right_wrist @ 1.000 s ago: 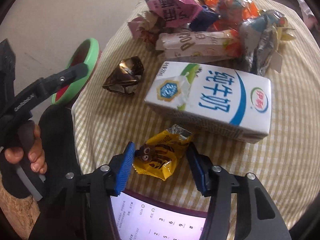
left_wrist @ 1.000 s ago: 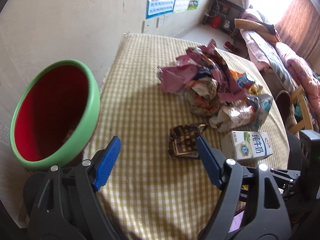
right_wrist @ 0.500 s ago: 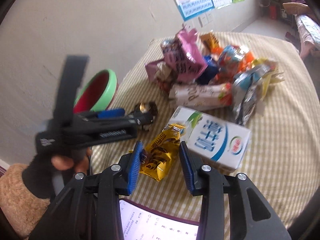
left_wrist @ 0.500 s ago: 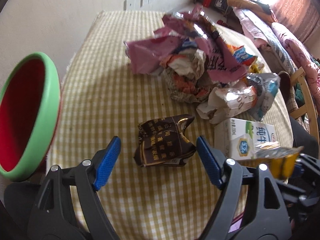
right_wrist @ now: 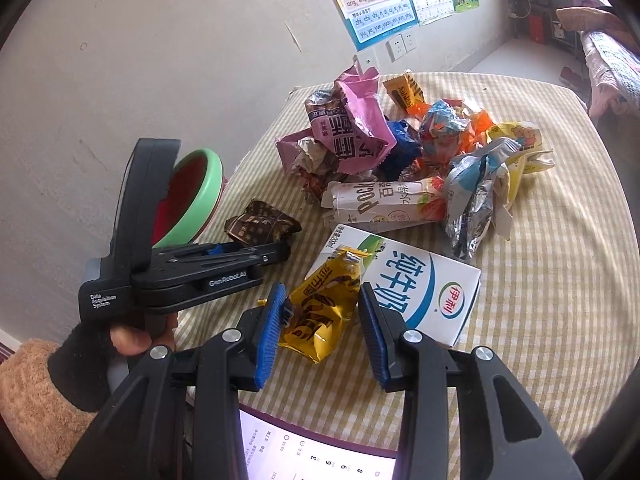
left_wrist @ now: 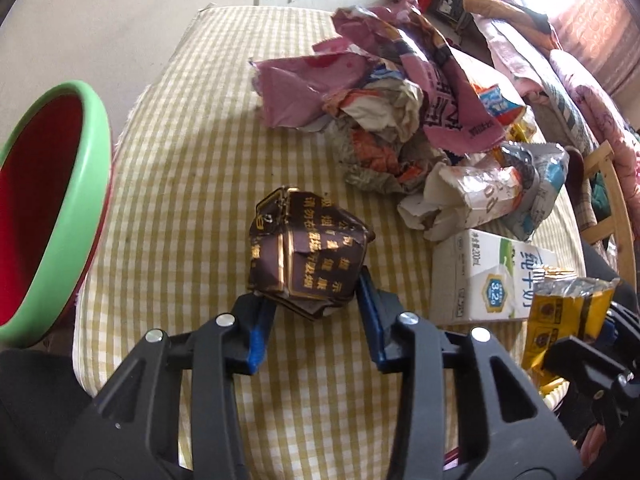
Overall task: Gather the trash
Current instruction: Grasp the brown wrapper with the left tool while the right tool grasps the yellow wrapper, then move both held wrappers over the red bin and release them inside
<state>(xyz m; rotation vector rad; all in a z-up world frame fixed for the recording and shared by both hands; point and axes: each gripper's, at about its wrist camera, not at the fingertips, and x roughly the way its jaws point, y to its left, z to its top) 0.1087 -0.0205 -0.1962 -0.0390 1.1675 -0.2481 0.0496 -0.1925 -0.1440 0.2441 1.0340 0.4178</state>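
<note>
A crumpled dark brown pack [left_wrist: 308, 256] with gold print lies on the checked tablecloth [left_wrist: 192, 160]. My left gripper [left_wrist: 316, 304] is closing on it, and both blue pads press its sides. The right wrist view shows the same pack [right_wrist: 260, 224] at the left gripper's [right_wrist: 276, 254] tips. My right gripper [right_wrist: 322, 316] is shut on a yellow snack wrapper [right_wrist: 324, 304] and holds it clear of the table. In the left wrist view the yellow wrapper [left_wrist: 568, 312] hangs at the right. A red bin with a green rim [left_wrist: 92, 168] stands off the table's left edge.
A white milk carton [right_wrist: 420, 284] lies just behind the yellow wrapper. Behind it is a heap of crumpled wrappers [right_wrist: 360, 136]. A lit screen [right_wrist: 312, 452] lies at the table's near edge. A person's hand [right_wrist: 136, 332] grips the left tool. A wooden chair [left_wrist: 616, 208] stands right.
My left gripper came down over the brown pack and its jaws closed onto it. My right gripper shut on the yellow wrapper and lifted it off the cloth.
</note>
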